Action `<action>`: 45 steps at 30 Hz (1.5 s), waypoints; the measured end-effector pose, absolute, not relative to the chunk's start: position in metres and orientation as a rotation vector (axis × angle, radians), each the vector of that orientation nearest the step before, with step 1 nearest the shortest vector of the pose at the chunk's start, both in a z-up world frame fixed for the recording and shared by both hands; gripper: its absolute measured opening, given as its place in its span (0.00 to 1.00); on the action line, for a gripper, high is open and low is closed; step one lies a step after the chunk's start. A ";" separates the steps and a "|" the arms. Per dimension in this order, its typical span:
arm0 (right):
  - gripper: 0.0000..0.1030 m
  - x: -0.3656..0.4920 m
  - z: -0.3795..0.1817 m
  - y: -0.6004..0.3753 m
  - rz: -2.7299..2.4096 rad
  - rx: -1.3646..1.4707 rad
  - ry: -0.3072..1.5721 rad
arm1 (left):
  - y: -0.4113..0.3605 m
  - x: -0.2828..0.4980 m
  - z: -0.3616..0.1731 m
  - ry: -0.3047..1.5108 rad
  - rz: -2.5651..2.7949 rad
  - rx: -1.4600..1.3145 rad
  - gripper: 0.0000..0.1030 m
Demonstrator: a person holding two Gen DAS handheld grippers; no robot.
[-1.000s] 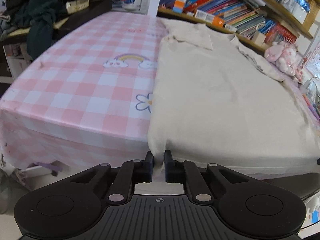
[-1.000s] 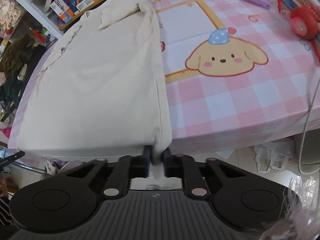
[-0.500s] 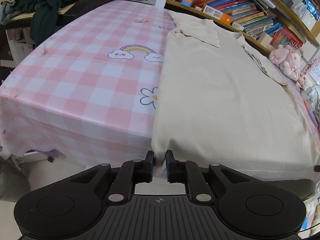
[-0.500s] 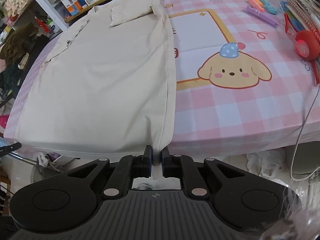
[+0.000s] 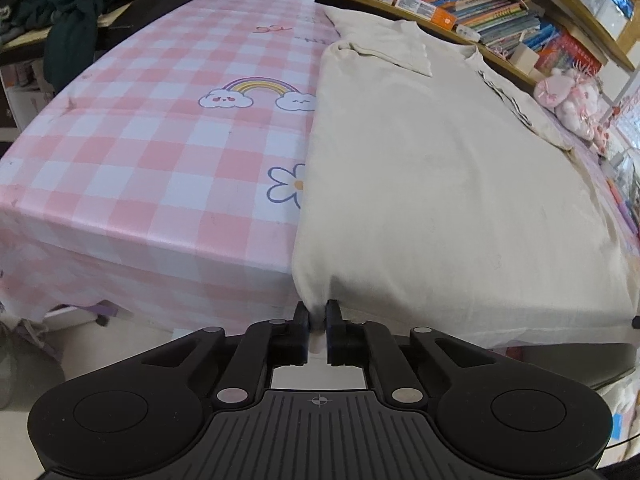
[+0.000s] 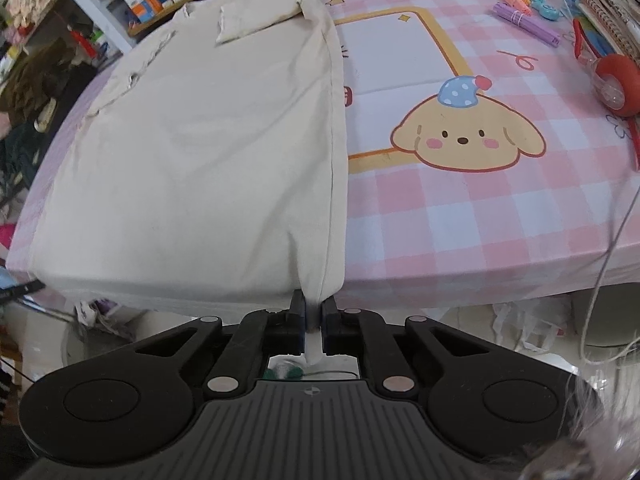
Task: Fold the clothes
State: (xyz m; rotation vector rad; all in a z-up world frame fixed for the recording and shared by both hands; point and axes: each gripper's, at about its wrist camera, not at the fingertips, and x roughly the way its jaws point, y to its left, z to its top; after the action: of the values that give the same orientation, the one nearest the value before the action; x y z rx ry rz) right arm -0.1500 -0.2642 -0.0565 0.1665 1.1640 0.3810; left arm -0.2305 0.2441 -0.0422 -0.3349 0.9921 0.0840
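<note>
left gripper: matte black plastic — two short squared fingers with bluish pads on their inner faces
right gripper: same black build, fingers edged in blue
linkage: angled black arms on each side, each with a pale round silver pin at its joint
base: ribbed black plate with a small white crosshair mark at its middle
housings: two rounded black lobes — each bears a shallow circular disc

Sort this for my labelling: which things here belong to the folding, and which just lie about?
Folding job:
- cream shirt
- left tongs, shut on its hem
- right tongs, shut on its hem

Lying about:
- books
- pink plush toy
- markers
- red tape dispenser
</note>
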 end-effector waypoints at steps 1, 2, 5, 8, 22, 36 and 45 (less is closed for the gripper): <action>0.06 -0.152 -0.054 -0.265 0.387 0.151 1.163 | 0.243 -0.232 -0.041 0.991 0.085 -0.333 0.04; 0.06 -0.154 -0.052 -0.267 0.392 0.141 1.162 | 0.242 -0.234 -0.039 0.991 0.087 -0.333 0.04; 0.06 -0.160 -0.046 -0.274 0.405 0.119 1.165 | 0.235 -0.247 -0.033 1.001 0.080 -0.345 0.04; 0.06 -0.167 -0.042 -0.283 0.415 0.107 1.178 | 0.226 -0.262 -0.027 1.020 0.072 -0.360 0.04; 0.06 -0.225 -0.037 -0.346 0.509 0.186 1.329 | 0.179 -0.342 -0.006 1.111 -0.051 -0.507 0.04; 0.06 -0.099 0.029 -0.390 0.559 1.022 0.678 | 0.271 -0.224 0.046 0.219 0.018 -1.124 0.01; 0.05 0.013 0.019 -0.355 0.423 1.102 0.658 | 0.285 -0.096 0.022 0.273 0.038 -1.086 0.00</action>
State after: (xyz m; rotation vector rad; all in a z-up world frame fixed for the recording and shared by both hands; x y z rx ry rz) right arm 0.0133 -0.3549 0.0193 1.1022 0.6584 0.4233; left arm -0.0963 0.2846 0.0224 -1.0855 0.2730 0.0380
